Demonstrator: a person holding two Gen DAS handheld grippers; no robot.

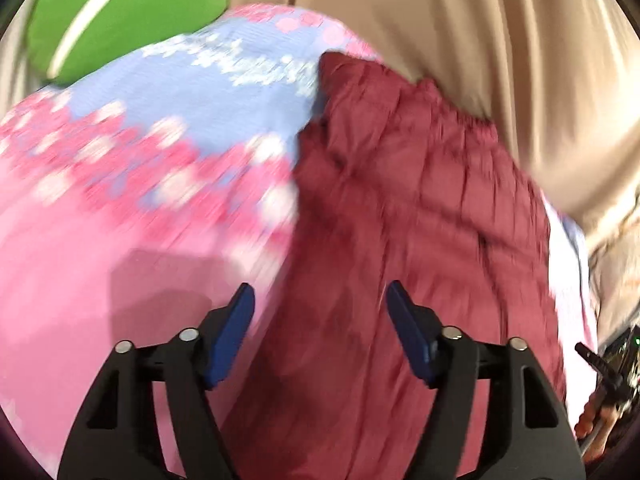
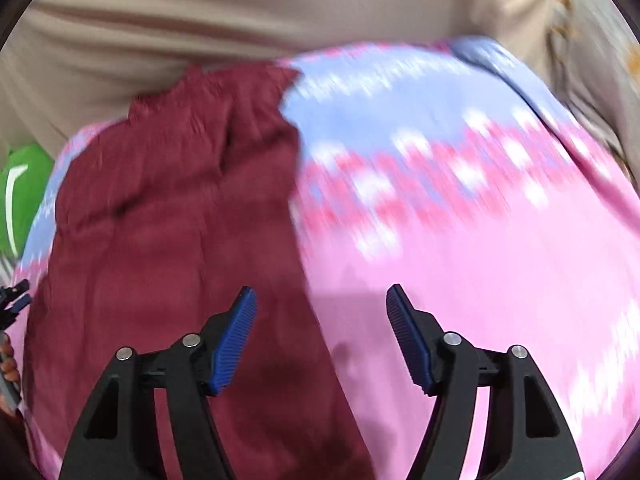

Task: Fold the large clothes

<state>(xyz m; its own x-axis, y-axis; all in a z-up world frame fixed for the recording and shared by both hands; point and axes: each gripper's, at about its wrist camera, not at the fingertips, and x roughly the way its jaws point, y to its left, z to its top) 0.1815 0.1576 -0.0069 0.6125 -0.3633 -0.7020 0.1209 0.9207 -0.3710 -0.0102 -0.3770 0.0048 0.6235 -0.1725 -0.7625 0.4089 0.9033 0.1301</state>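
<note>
Since both grippers are hanging over the cloth with nothing in them, my read is you're lining up a grab for the next fold, so take a sec to pick your corners. The crinkled maroon fabric garment [image 1: 420, 240] lies flat on the pink and light-blue patterned sheet [image 1: 120, 208], its gathered waistband end pointing away from you toward the beige draped cloth [image 1: 460, 40] at the back.

Your left gripper [image 1: 320, 300] has its fingers spread wide, one blue pad over the pink sheet and the other over the maroon, so it's straddling the garment's left edge. Your right gripper [image 2: 320, 300] is spread just as wide and straddles the right edge the same way.

I'd come down so one finger slides under the edge on each side, pinch only the maroon layer and not the sheet below it. That fabric looks thin and wrinkly, so it'll probably bunch; grab both sides level with each other or the fold goes crooked.

The left wrist view gives you the green cushion with a white stripe [image 1: 128, 12] properly at the back left, while the right view only catches a sliver of it. The right view shows the far right stretch of sheet and a patterned trim on the beige cloth that the left one misses. Both are blurry, so fine detail is anyone's guess.
</note>
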